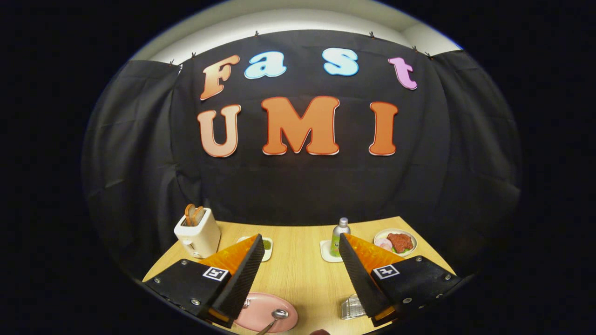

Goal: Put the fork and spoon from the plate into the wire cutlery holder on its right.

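My gripper (300,244) is open and held high above the wooden table, its two orange-and-black fingers wide apart with nothing between them. Below and behind the left finger lies a pink plate (263,312), partly hidden by that finger. A metal spoon (275,317) rests on the plate with its bowl toward the middle of the table. The fork is hidden from me. Beside the right finger's base, a bit of the silvery wire cutlery holder (351,308) pokes out to the right of the plate.
A cream toaster (197,233) with bread slices stands at the table's far left. A small dish (266,248) sits behind the left fingertip. A bottle (340,236) on a white coaster and a plate of food (396,241) are at the far right.
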